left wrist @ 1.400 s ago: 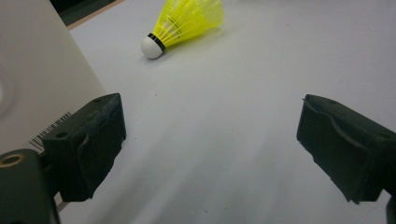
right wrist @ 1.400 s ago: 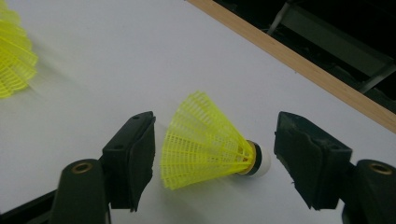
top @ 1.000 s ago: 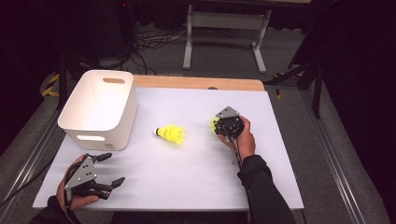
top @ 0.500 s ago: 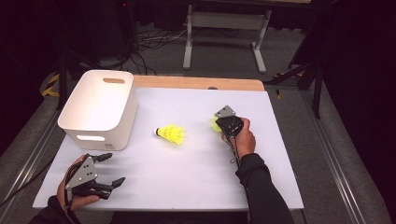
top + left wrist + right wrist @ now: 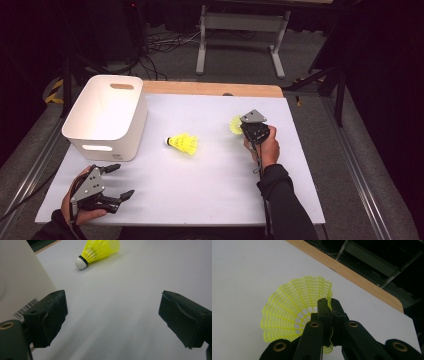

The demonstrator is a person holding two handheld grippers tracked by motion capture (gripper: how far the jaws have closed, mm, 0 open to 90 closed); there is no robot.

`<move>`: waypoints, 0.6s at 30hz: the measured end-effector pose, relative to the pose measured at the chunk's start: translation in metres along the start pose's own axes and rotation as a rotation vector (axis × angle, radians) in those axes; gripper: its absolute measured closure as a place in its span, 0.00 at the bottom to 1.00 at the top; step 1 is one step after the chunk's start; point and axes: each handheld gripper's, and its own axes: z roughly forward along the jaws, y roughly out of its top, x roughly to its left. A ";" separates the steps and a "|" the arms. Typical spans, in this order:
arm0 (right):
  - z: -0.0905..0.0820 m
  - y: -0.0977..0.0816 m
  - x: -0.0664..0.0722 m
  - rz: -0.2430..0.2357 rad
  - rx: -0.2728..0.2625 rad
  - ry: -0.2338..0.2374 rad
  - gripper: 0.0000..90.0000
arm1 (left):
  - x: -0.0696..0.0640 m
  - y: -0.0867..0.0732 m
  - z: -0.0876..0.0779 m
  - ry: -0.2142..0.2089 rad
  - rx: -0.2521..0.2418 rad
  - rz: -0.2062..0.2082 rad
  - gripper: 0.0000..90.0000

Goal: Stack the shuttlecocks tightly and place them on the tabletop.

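My right claw [image 5: 329, 305] pinches one shuttlecock's skirt [image 5: 294, 312]; my left claw [image 5: 112, 320] is spread, second shuttlecock [image 5: 100, 251] ahead, white bin [image 5: 107, 115] beside.

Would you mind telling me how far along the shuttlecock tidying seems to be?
Nothing looks done: no shuttlecock can be seen in the white bin. In hand: the right claw is shut on one yellow shuttlecock's skirt. Left: the other shuttlecock lies mid-table, and the left claw rests open.
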 end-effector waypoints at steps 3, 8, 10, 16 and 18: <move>-0.007 0.001 -0.001 0.034 -0.030 0.028 0.99 | 0.000 0.000 0.000 0.002 0.001 0.000 0.10; -0.016 0.004 0.001 0.085 -0.077 0.095 0.99 | -0.001 0.000 0.000 0.003 0.003 0.001 0.10; -0.019 0.004 0.005 0.093 -0.094 0.122 0.99 | -0.001 0.000 0.000 0.003 0.004 0.001 0.10; -0.025 0.004 0.020 0.130 -0.127 0.221 0.99 | 0.000 0.000 0.000 0.003 0.002 0.000 0.10; -0.026 0.003 0.027 0.131 -0.133 0.252 0.99 | -0.001 0.000 0.001 0.003 0.004 0.001 0.10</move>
